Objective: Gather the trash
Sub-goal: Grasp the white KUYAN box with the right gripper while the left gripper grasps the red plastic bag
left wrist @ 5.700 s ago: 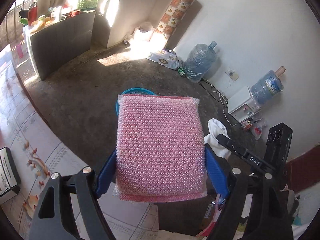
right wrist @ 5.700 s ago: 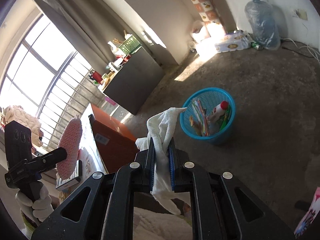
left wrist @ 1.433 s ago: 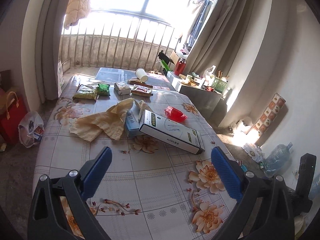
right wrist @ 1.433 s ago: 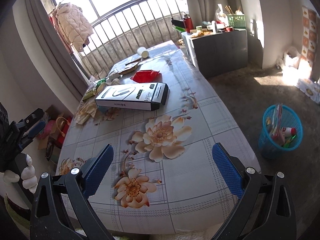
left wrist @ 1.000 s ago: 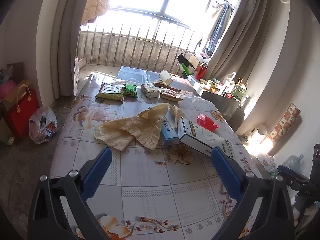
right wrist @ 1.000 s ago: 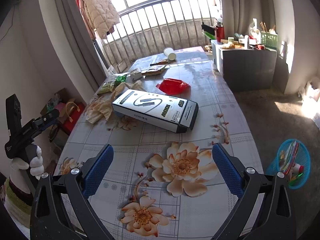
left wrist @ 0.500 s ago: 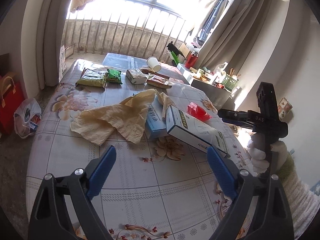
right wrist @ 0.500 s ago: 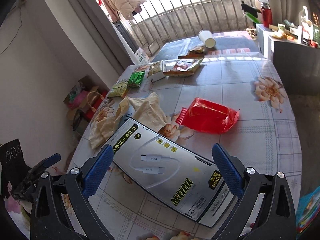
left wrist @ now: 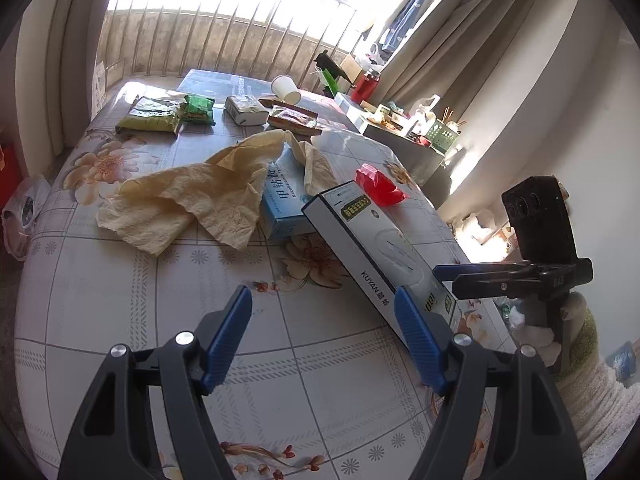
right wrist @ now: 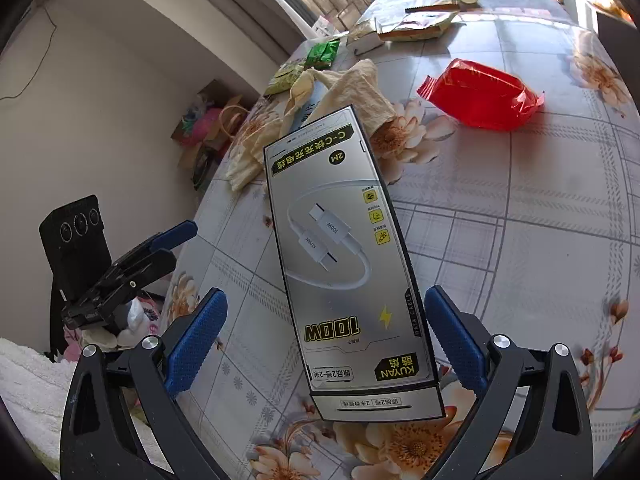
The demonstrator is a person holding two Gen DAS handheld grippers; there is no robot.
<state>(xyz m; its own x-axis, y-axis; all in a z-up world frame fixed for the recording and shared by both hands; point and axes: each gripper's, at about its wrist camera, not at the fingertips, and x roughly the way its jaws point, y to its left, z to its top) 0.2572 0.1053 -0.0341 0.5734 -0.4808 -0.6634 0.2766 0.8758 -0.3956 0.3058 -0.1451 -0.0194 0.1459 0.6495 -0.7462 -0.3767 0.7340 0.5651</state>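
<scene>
Both grippers, the left gripper (left wrist: 323,316) and the right gripper (right wrist: 326,320), have black frames, silver screws and ribbed blue pads. White knit gloves cover the hands (left wrist: 536,332), cream fuzzy sleeves (left wrist: 600,396) behind.

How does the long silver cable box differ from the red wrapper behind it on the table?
The cable box is long, rigid, silver and printed; the red wrapper is smaller, soft, crinkled and puffy. The cable box lies between the open right hand-held gripper's jaws; the red wrapper lies farther off. Both rest on the floral tablecloth.
</scene>
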